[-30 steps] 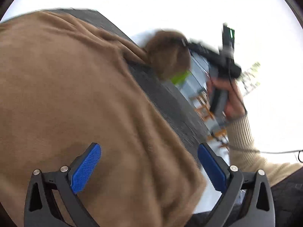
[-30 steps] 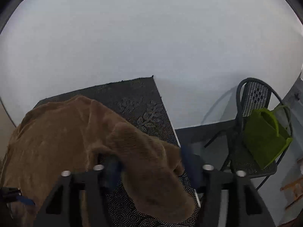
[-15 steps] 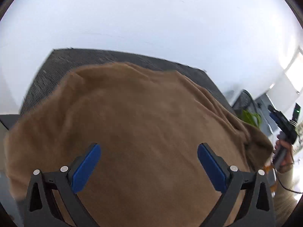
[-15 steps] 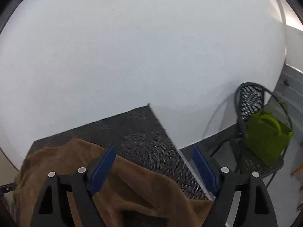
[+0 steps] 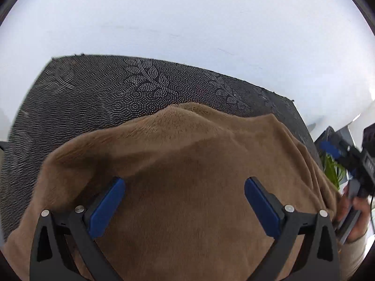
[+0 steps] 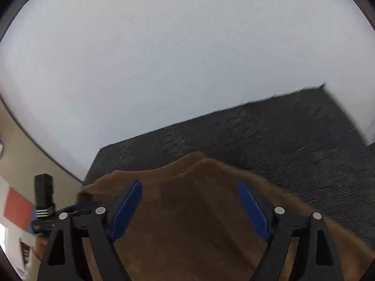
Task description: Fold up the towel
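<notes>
Holding wide apart at the bottom of the left wrist frame: the left gripper (image 5: 184,201), blue pads (image 5: 105,207) spread and gripping nothing, hovering low over the towel (image 5: 187,164). Doing likewise in the right wrist frame: the right gripper (image 6: 189,205), blue pads (image 6: 127,205) parted with only cloth showing between them, nothing clamped. Peeking in at the right edge of the left view, a hand (image 5: 356,213) in a pale sleeve wrapping around the other gripper's handle.

Lying brown and plush across the lower half of both frames, bunching into soft ridges and a rounded hump along the far edge, with a shadowed crease running toward the left pad in the left view. Draping over the near part of the dark mat (image 5: 117,93).

Spreading beyond the towel, dotted with a leaf pattern, ending in a straight far edge. Rising behind it across the upper frame, a plain white wall (image 5: 187,23). Showing at the right edge of the left view, something green (image 5: 332,168), blurred.
</notes>
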